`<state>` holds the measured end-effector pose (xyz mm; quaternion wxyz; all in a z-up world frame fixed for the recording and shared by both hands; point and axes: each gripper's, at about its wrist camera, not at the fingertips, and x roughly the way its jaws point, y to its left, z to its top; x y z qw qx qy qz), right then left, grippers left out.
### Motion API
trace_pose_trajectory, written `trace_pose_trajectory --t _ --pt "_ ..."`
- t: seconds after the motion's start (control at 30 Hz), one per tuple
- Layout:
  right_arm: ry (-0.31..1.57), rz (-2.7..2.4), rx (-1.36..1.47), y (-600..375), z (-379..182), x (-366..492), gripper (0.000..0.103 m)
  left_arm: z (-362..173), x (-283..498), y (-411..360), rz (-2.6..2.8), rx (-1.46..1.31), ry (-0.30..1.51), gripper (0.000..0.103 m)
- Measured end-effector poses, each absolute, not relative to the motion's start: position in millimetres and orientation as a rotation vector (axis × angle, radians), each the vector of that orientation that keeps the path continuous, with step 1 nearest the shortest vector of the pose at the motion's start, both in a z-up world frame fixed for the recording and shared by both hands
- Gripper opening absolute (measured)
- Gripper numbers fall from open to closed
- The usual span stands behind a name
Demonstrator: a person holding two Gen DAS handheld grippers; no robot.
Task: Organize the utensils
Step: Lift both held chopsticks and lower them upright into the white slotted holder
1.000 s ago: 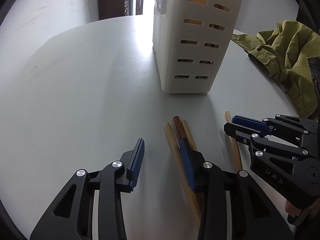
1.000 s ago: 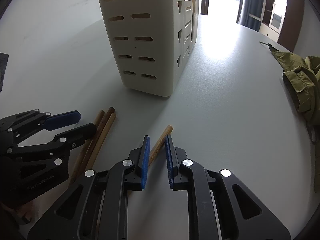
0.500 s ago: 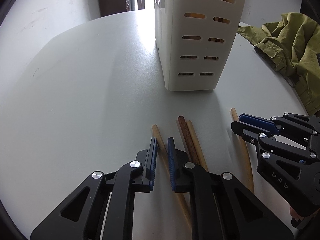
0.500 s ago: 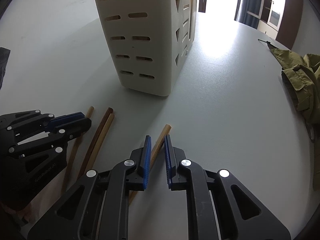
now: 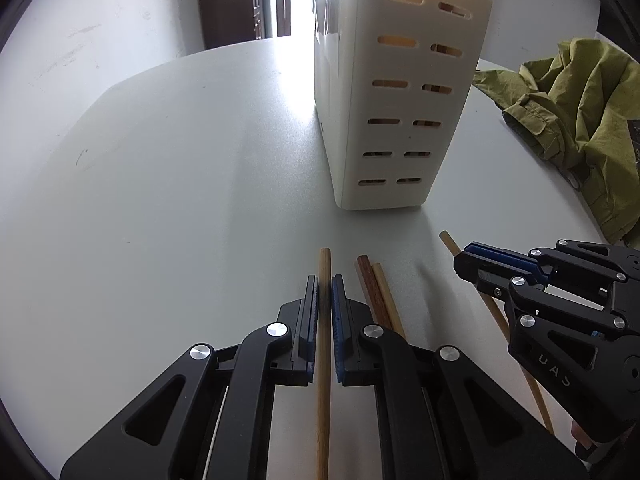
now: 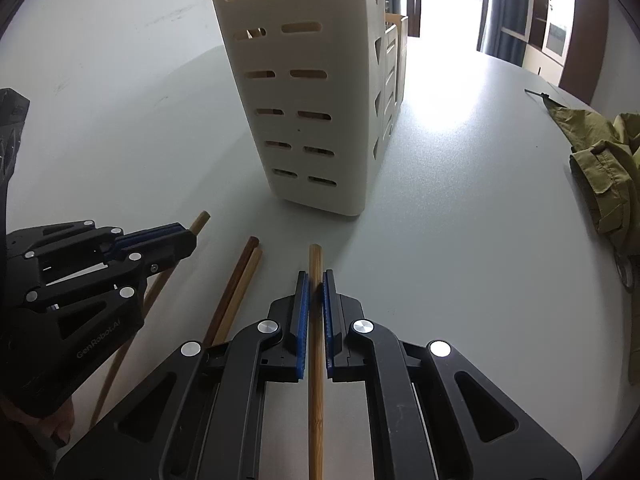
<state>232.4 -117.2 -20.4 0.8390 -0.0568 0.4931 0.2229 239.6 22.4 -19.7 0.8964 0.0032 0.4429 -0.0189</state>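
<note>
In the left wrist view my left gripper (image 5: pixel 324 280) has its jaws closing on a light wooden chopstick (image 5: pixel 325 258), and the blue pads press on its sides. In the right wrist view my right gripper (image 6: pixel 315 276) is likewise closing its jaws on another light chopstick (image 6: pixel 315 254), gripped between the pads. Each stick points at the white slotted utensil holder (image 5: pixel 396 120) (image 6: pixel 304 100) standing just ahead. A dark brown chopstick (image 5: pixel 365 276) (image 6: pixel 244 256) and a light one (image 5: pixel 380 284) lie side by side on the table between the two grippers.
The grey-white table (image 5: pixel 160 200) stretches left and behind the holder. A crumpled olive-green jacket (image 5: pixel 580 112) (image 6: pixel 608 160) lies at the right edge. The other gripper shows in each view: the right (image 5: pixel 466 258), the left (image 6: pixel 188 238).
My left jaws went from wide apart to closed around the light chopstick, which now lies straight between them. My right jaws narrowed onto their chopstick. Neither hand has shifted much.
</note>
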Motion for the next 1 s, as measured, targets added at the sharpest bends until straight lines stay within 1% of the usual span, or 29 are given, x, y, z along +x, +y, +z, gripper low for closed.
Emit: trace_pose_trajectory --t 0.37,0.47,0.73,1.0 --pt "0.860 0.506 -0.080 -123.9 46.6 222.9 0.008 58.8 209.0 21.0 -0.092 -0.020 0.716 0.006" --pt "0.810 0.511 -0.064 -126.5 61.7 222.0 0.007 76.7 198.9 21.7 -0.070 -0.027 0.636 0.006" --pt "0.702 0.556 -0.042 -129.4 87.6 223.6 0.007 107.2 183.9 24.2 -0.068 -0.063 0.541 0.006" --pt "0.606 0.557 -0.020 -135.4 117.7 220.4 0.007 130.8 173.7 13.8 -0.075 -0.020 0.433 0.006"
